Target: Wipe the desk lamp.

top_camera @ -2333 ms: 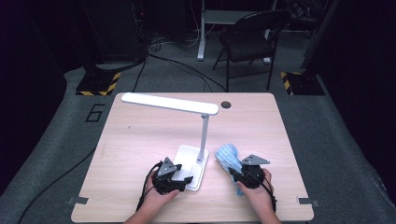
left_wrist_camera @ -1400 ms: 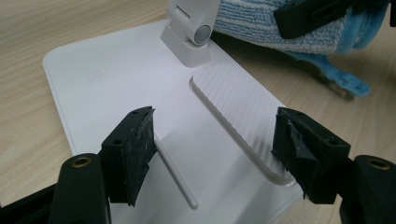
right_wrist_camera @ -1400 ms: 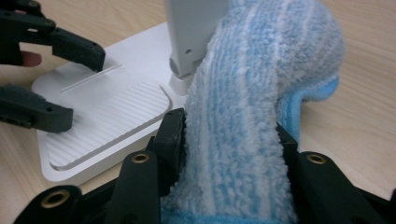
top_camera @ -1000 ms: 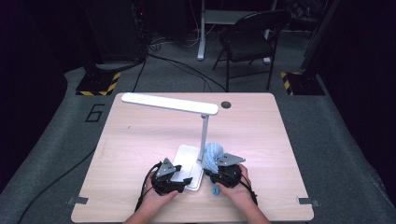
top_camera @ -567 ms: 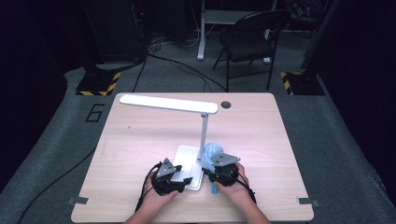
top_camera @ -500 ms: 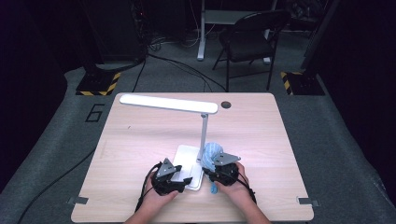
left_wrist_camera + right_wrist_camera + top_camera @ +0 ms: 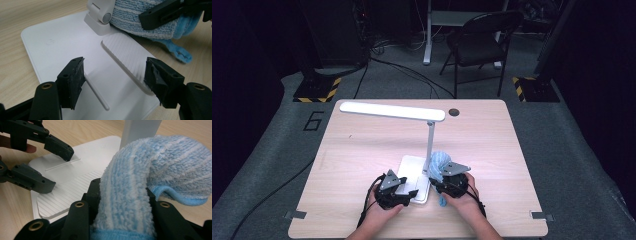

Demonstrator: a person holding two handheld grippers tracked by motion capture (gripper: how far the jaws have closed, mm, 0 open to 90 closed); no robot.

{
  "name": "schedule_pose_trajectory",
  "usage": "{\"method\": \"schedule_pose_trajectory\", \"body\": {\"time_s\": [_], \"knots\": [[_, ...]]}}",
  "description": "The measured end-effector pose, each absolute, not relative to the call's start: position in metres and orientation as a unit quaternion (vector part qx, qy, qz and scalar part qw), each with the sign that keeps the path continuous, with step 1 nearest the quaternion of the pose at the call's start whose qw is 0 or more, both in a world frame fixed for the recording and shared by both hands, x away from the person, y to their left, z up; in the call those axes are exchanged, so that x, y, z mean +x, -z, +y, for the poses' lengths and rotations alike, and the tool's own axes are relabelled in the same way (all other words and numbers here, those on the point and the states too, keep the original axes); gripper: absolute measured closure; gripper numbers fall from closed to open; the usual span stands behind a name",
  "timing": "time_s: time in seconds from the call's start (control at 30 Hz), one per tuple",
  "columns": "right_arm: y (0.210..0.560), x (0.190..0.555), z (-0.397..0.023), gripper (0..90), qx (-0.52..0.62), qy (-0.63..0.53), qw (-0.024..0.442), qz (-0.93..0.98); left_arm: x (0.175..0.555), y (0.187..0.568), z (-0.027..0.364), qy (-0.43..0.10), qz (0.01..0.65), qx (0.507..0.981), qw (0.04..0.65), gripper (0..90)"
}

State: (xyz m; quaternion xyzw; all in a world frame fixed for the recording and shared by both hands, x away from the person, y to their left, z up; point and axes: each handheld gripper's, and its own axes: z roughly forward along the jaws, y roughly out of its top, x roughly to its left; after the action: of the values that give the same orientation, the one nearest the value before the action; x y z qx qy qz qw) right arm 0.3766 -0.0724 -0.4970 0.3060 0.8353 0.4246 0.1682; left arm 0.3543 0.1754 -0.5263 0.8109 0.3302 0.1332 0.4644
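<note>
Blue striped terry cloth (image 7: 140, 185): soft, light, limp by the look of it; it bunches and droops over rather than holding shape, so a pinch across a gathered fold is the sensible hold. Not fragile, and the looped pile should not slip in the grip.

The cloth sits bunched between the pads of the right tongs (image 7: 122, 195), which have just been closing and now pinch it narrow. The free end arches forward against the foot of the white desk lamp's post (image 7: 430, 145), above the lamp base (image 7: 60, 42).

Left tongs (image 7: 113, 75) stand wide, holding nothing, poised low over the base's near corner with its ribbed pad (image 7: 127, 60) between the jaws. The lamp stands on a wooden surface (image 7: 362, 150), near the front edge.
</note>
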Motion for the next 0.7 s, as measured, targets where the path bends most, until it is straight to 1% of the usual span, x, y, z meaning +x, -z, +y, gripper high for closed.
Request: {"method": "schedule_pose_trajectory", "body": {"time_s": [0.2, 0.23, 0.7], "knots": [[0.485, 0.376, -0.074, 62.4, 0.295, -0.43, 0.18, 0.834, 0.354, 0.526, 0.175, -0.134, 0.33, 0.811, 0.465, 32.1], [0.483, 0.375, -0.074, 62.4, 0.298, -0.433, 0.176, 0.833, 0.354, 0.526, 0.175, -0.134, 0.33, 0.811, 0.465, 32.1], [0.446, 0.375, -0.078, 62.3, 0.281, -0.45, 0.194, 0.825, 0.354, 0.526, 0.175, -0.133, 0.33, 0.811, 0.465, 32.1]]}}
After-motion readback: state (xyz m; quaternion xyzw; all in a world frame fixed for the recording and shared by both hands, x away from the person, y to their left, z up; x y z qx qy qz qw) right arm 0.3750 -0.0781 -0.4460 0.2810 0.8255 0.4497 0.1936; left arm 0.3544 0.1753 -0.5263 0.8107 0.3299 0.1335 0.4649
